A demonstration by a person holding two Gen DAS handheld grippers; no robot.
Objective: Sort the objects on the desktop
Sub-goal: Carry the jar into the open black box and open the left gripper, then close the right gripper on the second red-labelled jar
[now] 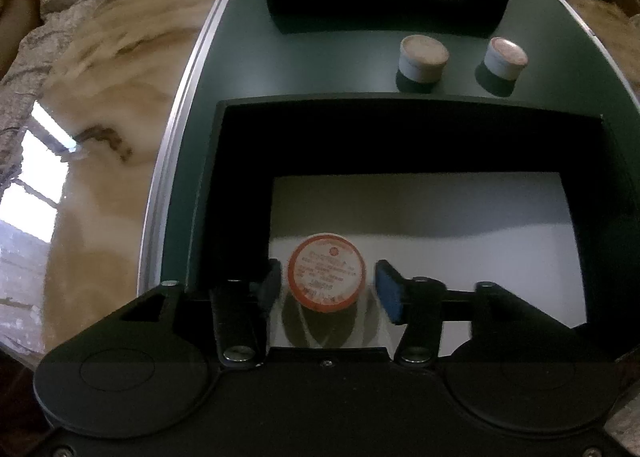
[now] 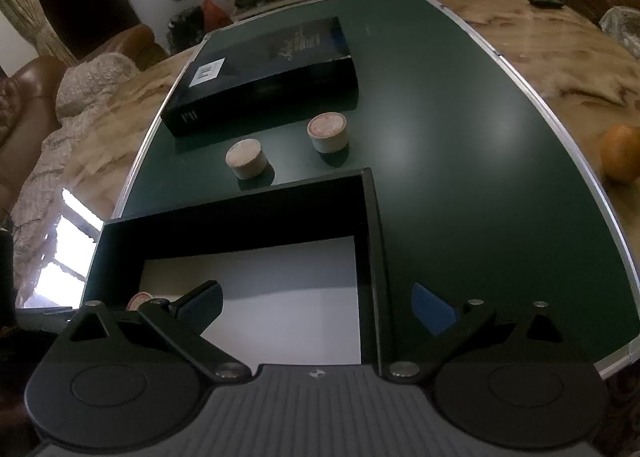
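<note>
1. The left gripper (image 1: 326, 287) hangs over the open black box (image 1: 412, 137), with its fingers parted around a small round tub with an orange-rimmed lid (image 1: 326, 273).
2. The dark left pad sits just beside the tub's left edge. Blur there makes it hard to tell whether pad and tub touch, but they look just apart.
3. The blue right pad (image 1: 390, 291) stands clear of the tub, with a visible gap of white floor between them, so the jaws are released and not clamped on it.
4. The tub stands upright on the box's white floor, in the near left part of the box and directly between the left gripper's fingers.
5. The right gripper (image 2: 316, 307) is spread wide and grasps nothing. Its left finger (image 2: 200, 305) is over the white floor inside the box, and its blue-padded right finger (image 2: 434, 313) is outside over the green mat (image 2: 460, 177), so the box's right wall runs between them.
6. In the right wrist view the same tub shows only as a sliver of orange rim (image 2: 140, 299) at the box's near left corner, left of that gripper's left finger.
7. Two more small tubs stand upright on the mat beyond the box's far wall, well apart from both grippers: a left one (image 2: 247, 158) and a right one (image 2: 328, 133).
8. A closed black box (image 2: 264, 77) lies behind them on the mat.
9. An orange (image 2: 620, 153) rests on the marble table (image 2: 560, 57), off the mat's right edge.
</note>
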